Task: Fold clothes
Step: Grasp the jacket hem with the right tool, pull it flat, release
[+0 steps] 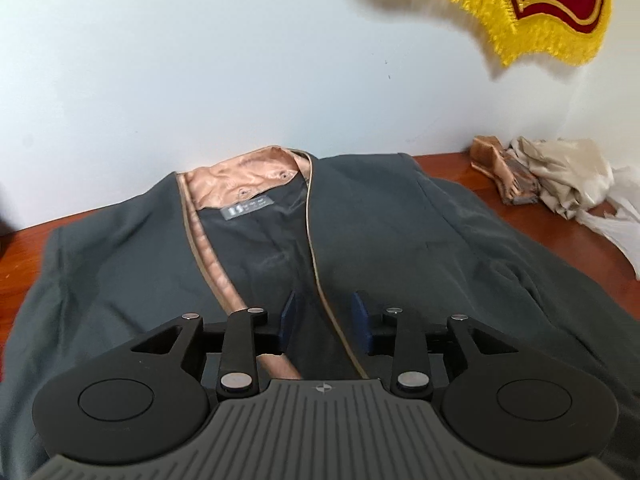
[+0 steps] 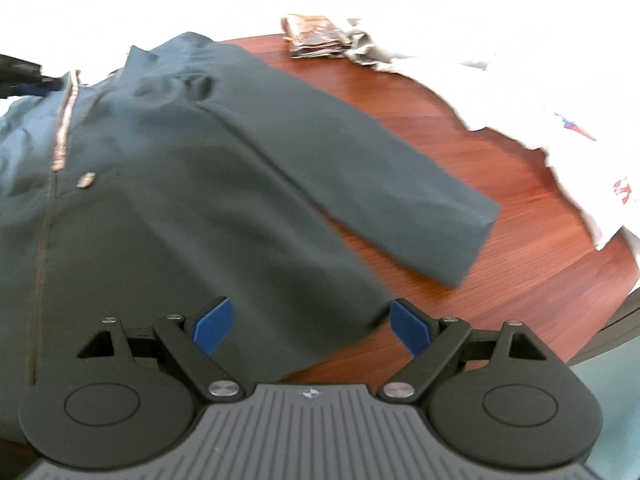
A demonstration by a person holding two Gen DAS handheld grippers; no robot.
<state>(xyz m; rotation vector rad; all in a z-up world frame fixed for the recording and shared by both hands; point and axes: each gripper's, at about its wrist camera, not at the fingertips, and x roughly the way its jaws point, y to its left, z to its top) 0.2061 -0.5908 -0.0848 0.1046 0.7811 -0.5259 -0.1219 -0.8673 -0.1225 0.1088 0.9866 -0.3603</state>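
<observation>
**Dark jacket spread on a red-brown bench, both tools free**

Red-brown wood forms the bench (image 2: 460, 152) under a pale wall (image 1: 200, 60).

Left tool (image 1: 325, 320): its blue pads stand a little apart with nothing pressed between them. Directly below and ahead of it lies the dark grey jacket (image 1: 400, 240), front side up, its thin gold piping (image 1: 316, 264) running through the gap as seen from the camera. Further ahead sits the tan satin collar (image 1: 244, 176) with a small label (image 1: 247, 209) just below it. Beyond and to the right, against the wall, lies a heap of crumpled pale cloth (image 1: 560, 176); above that hangs a red banner with yellow fringe (image 1: 532, 12).

Right tool (image 2: 312, 326): its pads are spread wide and empty, over the jacket's lower edge. Ahead and to the right, one sleeve (image 2: 360, 152) lies stretched flat on the bench, its cuff well clear of the body. White printed fabric (image 2: 560, 112) lies further right.
</observation>
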